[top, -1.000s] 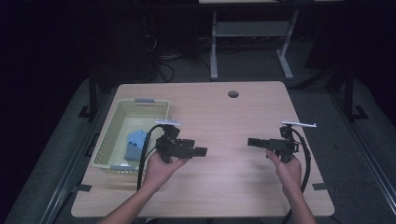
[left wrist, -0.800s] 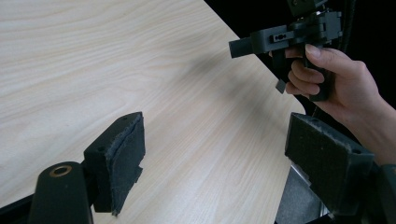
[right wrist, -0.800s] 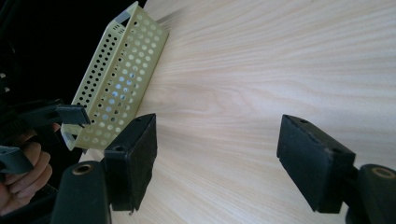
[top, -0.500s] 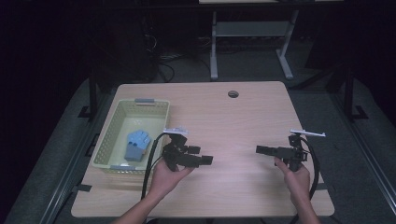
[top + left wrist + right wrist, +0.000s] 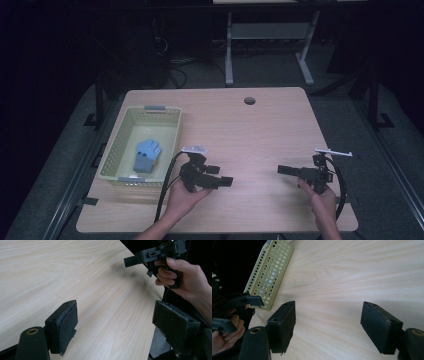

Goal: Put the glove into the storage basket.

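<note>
The blue glove [image 5: 147,155] lay in the yellow basket [image 5: 167,116] at the left of the table [image 5: 260,130], flat on the basket floor and well apart from both grippers. I judged the work to be at a pause between steps: nothing was held, and both tools were low over the bare wood near my edge of the table.

My left gripper [image 5: 226,181] sat just right of the basket, its fingers [image 5: 65,325] spread wide with only wood grain between them in the left gripper view. My right gripper [image 5: 286,170] was well off to the right, pointing back toward the left one, and its fingers [image 5: 284,322] also stood wide and empty; the basket's perforated wall [image 5: 268,272] showed beyond them in the right gripper view.

Both hands gripped the handles from below, forearms coming in from the near edge, the tools held roughly level and facing each other across the middle.

If the glove was next, I reckoned the left gripper would need to turn toward the basket, lift over its rim and come down on the glove with its fingers open.
</note>
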`<act>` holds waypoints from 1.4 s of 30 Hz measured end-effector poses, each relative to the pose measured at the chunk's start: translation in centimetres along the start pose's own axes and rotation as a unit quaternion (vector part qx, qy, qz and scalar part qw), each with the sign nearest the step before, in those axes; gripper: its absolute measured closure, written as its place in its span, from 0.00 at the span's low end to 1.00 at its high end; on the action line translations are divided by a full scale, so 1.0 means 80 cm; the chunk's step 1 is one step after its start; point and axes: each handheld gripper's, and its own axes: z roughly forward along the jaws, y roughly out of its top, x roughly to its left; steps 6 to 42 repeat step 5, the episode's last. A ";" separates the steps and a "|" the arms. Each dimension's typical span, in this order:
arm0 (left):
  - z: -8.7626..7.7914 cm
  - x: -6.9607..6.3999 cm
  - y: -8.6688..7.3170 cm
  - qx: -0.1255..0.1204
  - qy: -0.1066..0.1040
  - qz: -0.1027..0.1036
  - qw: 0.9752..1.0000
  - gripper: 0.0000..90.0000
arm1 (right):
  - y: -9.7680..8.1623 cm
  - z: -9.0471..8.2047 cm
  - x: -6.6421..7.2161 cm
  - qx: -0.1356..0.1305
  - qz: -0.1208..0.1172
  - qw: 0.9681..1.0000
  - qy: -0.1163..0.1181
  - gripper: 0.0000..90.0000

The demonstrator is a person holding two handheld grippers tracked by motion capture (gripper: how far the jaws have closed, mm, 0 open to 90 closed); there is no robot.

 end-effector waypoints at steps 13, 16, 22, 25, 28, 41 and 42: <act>-0.001 -0.003 -0.012 -0.003 0.002 0.007 1.000 0.22 | -0.019 -0.006 -0.005 0.004 -0.006 1.000 0.000 0.30; -0.001 -0.003 -0.012 -0.003 0.002 0.007 1.000 0.22 | -0.019 -0.006 -0.005 0.004 -0.006 1.000 0.000 0.30; -0.001 -0.003 -0.012 -0.003 0.002 0.007 1.000 0.22 | -0.019 -0.006 -0.005 0.004 -0.006 1.000 0.000 0.30; -0.001 -0.003 -0.012 -0.003 0.002 0.007 1.000 0.22 | -0.019 -0.006 -0.005 0.004 -0.006 1.000 0.000 0.30; -0.001 -0.003 -0.012 -0.003 0.002 0.007 1.000 0.22 | -0.019 -0.006 -0.005 0.004 -0.006 1.000 0.000 0.30; -0.001 -0.003 -0.012 -0.003 0.002 0.007 1.000 0.22 | -0.019 -0.006 -0.005 0.004 -0.006 1.000 0.000 0.30; -0.001 -0.003 -0.012 -0.003 0.002 0.007 1.000 0.22 | -0.019 -0.006 -0.005 0.004 -0.006 1.000 0.000 0.30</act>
